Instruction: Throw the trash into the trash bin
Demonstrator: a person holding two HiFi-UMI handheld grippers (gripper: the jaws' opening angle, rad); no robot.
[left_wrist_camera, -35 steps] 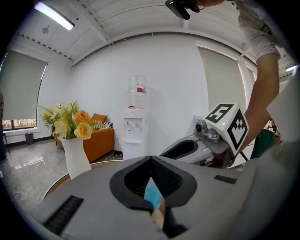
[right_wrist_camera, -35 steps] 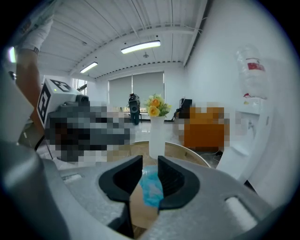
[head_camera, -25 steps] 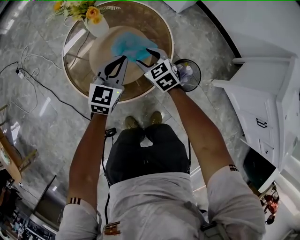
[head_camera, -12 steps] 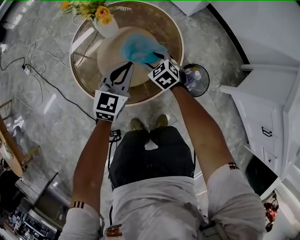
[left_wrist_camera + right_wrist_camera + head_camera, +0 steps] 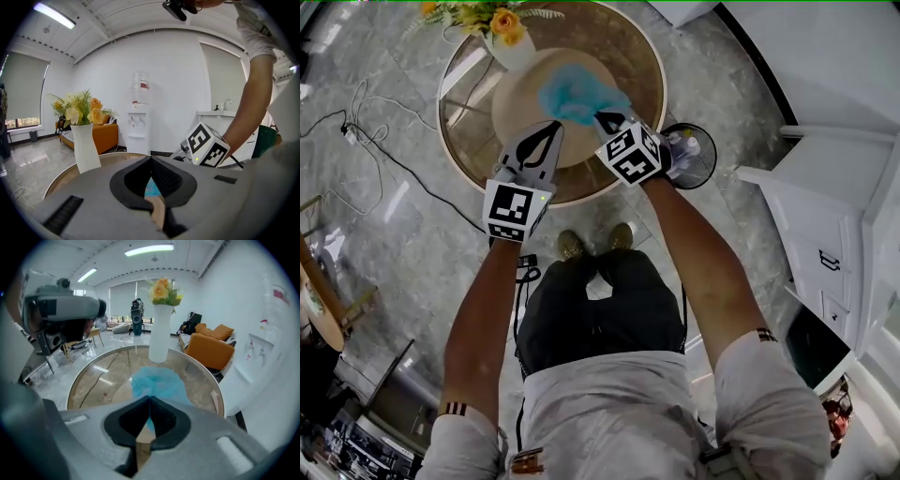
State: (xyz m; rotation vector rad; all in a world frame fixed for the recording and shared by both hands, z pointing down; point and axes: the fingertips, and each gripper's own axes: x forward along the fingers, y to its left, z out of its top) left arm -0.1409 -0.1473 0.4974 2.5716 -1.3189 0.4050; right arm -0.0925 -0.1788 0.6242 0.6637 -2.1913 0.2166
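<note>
Your right tongs [image 5: 149,400] have just closed their jaws at the near edge of the crumpled blue trash [image 5: 157,380]. That edge lies behind the tips, so you cannot tell whether it is pinched. From your head camera the trash bin [image 5: 711,164] is half covered by your right tongs and forearm, its contents too small to name, and past your left tongs [image 5: 151,161] the trash shows only as a sliver.

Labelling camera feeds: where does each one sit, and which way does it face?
Head view: on the head, steeply down on round table; arms, legs, left gripper, right gripper show.
Left gripper view: rides left gripper, looks across table at vase; own shut jaws, right forearm.
Right gripper view: rides right gripper, down at blue trash; jaws just closed on it.
Both share the vase.
</note>
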